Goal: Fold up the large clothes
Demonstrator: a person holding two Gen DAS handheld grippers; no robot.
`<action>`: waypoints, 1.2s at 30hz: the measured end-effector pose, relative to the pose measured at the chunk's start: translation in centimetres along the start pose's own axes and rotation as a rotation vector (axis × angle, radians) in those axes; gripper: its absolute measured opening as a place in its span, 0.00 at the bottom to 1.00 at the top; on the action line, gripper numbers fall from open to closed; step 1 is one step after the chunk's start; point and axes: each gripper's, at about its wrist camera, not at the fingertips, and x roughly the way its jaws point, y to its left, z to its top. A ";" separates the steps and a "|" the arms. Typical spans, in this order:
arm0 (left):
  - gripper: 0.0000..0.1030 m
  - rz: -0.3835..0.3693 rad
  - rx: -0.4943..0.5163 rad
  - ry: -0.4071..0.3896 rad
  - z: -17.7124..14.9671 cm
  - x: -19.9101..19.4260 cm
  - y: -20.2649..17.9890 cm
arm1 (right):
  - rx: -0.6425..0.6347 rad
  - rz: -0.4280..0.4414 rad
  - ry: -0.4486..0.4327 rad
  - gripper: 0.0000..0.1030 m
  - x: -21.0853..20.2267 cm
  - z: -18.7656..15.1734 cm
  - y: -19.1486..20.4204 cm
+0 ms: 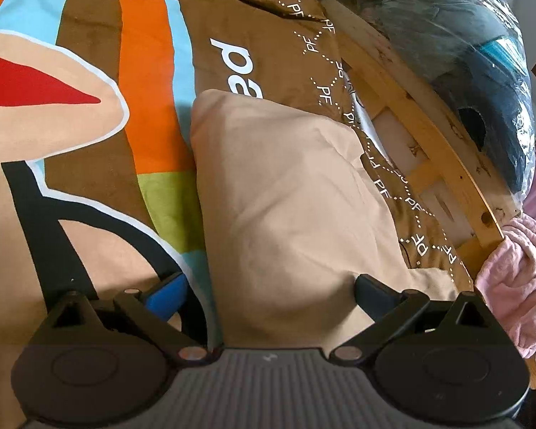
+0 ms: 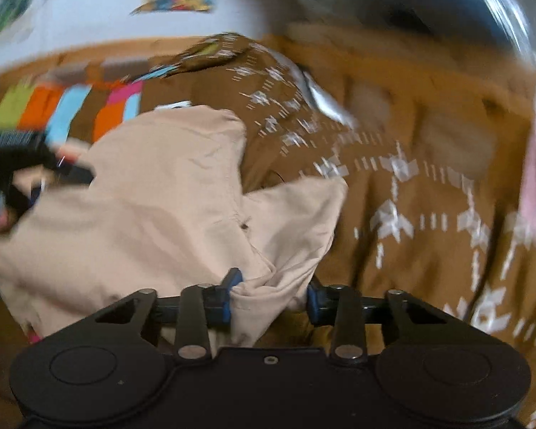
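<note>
Beige garment (image 2: 153, 207) bunched, right gripper (image 2: 269, 295) blurred – grip unclear

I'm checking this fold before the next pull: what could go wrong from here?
1. The right gripper has only a bunched edge of the beige garment between its fingers; it may slip out.
2. The left gripper is open around the cloth, so that side is loose and could sag.
3. The pink blanket nearby could snag.
</note>
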 end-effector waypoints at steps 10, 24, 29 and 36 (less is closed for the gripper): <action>0.98 0.049 0.024 -0.021 -0.5 0.2 -0.6 | -0.552 -0.089 -0.163 0.30 -1.1 -1.5 5.8; 0.97 0.057 0.085 -0.046 2.6 1.7 -1.0 | -0.094 0.186 -0.093 0.39 1.3 -0.2 -2.7; 0.96 0.033 0.002 0.012 5.8 3.8 0.0 | 0.215 0.351 -0.002 0.50 4.1 0.0 -6.4; 0.76 0.140 0.013 0.034 5.8 4.4 -2.5 | 0.243 0.363 -0.018 0.25 3.9 -0.2 -6.2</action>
